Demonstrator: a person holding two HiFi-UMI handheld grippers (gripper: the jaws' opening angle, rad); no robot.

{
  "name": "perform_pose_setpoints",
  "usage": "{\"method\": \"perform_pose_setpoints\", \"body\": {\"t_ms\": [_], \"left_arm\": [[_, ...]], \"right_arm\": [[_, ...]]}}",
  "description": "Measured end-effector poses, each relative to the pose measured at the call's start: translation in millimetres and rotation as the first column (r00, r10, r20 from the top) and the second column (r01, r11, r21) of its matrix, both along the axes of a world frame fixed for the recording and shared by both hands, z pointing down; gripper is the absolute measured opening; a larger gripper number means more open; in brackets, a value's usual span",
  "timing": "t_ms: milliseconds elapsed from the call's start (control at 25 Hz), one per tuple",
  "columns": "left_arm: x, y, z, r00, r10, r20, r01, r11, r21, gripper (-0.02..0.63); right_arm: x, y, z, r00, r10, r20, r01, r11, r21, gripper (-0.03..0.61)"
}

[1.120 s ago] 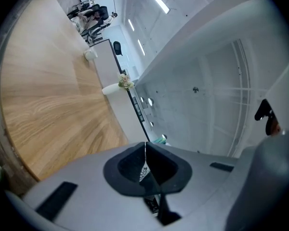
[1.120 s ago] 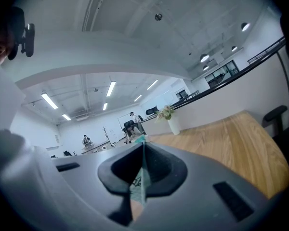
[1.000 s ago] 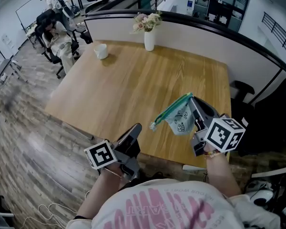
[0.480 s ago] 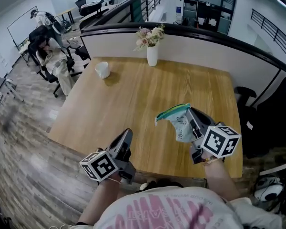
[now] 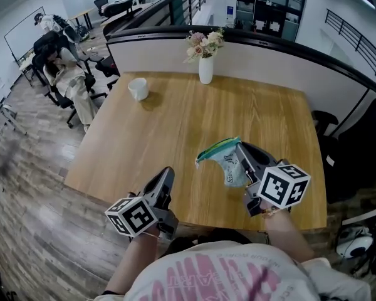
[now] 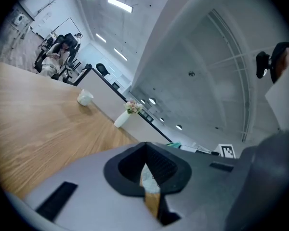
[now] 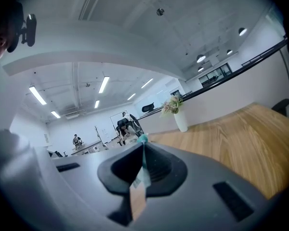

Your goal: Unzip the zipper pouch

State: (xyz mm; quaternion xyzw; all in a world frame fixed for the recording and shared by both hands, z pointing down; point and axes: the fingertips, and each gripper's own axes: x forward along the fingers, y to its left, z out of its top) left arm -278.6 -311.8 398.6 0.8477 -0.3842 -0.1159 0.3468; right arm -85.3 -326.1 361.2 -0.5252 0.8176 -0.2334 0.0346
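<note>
A white printed zipper pouch with a green zipper edge hangs in the air over the near right part of the wooden table. My right gripper is shut on the pouch's upper edge. In the right gripper view the green edge and white fabric are pinched between the jaws of my right gripper. My left gripper hovers at the table's near edge, left of the pouch and apart from it. In the left gripper view my left gripper has its jaws together with nothing held.
At the table's far edge stands a white vase of flowers. Toward the far left corner is a white mug. A low partition wall runs behind the table. People sit on office chairs at the far left.
The right gripper has carried the pouch a little left and toward me, and the green zipper end has swung up. The left gripper has shifted slightly.
</note>
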Motion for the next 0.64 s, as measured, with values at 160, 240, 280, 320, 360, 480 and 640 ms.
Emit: {"method": "perform_pose_setpoints", "body": {"t_ms": [160,240,280,320,360,480,640], "left_arm": [[-1,-2,9,1.000,-0.003,-0.024,0.002,1.000,-0.021,-0.002],[1,-5,11,1.000,0.000,-0.027,-0.001,1.000,-0.025,-0.002],[2,-7,12,1.000,-0.002,-0.025,0.001,1.000,-0.026,-0.002],[2,-8,14,1.000,-0.007,-0.024,0.006,1.000,-0.029,-0.002],[3,-10,15,1.000,-0.013,-0.024,0.012,0.999,-0.034,-0.002],[4,-15,19,0.999,-0.021,-0.038,0.019,0.998,-0.052,-0.002],[3,-28,20,0.998,-0.031,-0.050,0.028,0.998,-0.062,-0.002]], "right_arm": [[0,-1,3,1.000,0.004,-0.017,-0.004,1.000,-0.011,0.008],[2,-3,7,1.000,0.006,-0.019,-0.006,1.000,-0.024,0.008],[3,-4,10,1.000,0.004,-0.021,-0.005,0.999,-0.033,0.008],[3,-5,13,1.000,0.001,-0.024,-0.002,0.999,-0.042,0.008],[3,-6,15,1.000,-0.003,-0.027,0.002,0.999,-0.049,0.008],[5,-14,15,0.999,-0.009,-0.039,0.007,0.998,-0.055,0.008],[10,-29,10,0.999,-0.006,-0.036,0.004,0.999,-0.053,0.008]]}}
